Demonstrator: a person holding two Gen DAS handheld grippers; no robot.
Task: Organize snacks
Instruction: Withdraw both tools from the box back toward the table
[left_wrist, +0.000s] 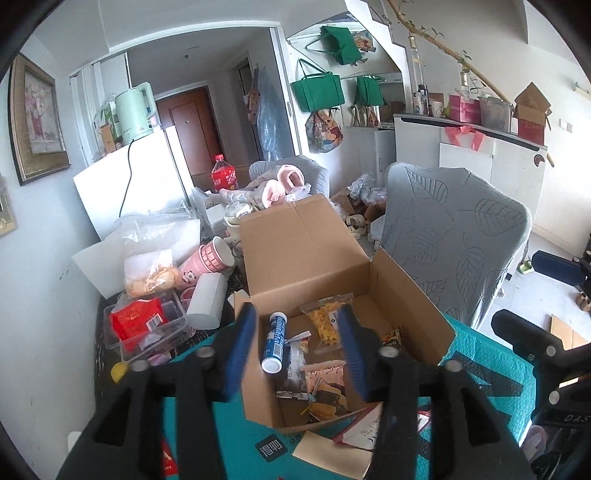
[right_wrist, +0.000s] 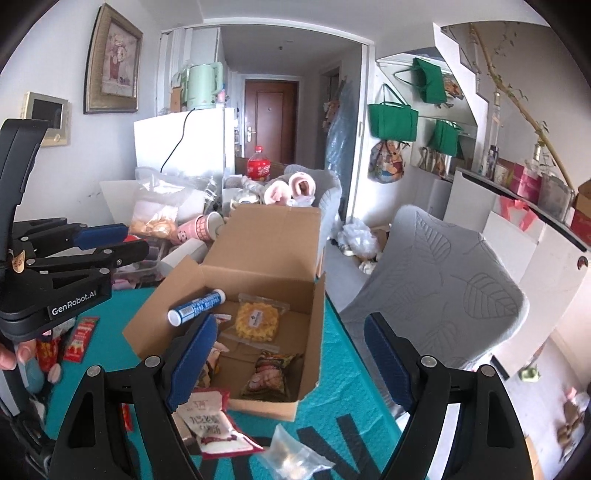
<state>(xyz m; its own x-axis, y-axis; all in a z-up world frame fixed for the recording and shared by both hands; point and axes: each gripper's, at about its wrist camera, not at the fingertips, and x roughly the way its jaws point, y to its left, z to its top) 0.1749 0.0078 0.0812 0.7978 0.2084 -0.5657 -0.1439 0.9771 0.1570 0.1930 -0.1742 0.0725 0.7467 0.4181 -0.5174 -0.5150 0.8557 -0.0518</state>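
"GenRobot.AI" stands in white letters on the black body of the left gripper (right_wrist: 101, 236), at about nine o'clock in the right wrist view. In the left wrist view, the letters "DAS" show faintly in grey on the black body of the right gripper (left_wrist: 546, 343) at about four o'clock; whatever follows them is cut off. The handwritten number "379" sits on a white-and-red snack packet (right_wrist: 214, 424) at six o'clock in the right wrist view, with large printed characters below it that are too tilted to read. The red cola bottle (right_wrist: 259, 166), the pink paper cups (left_wrist: 212, 260) and the blue-and-white tube (left_wrist: 275, 341) all carry print too small to make out.
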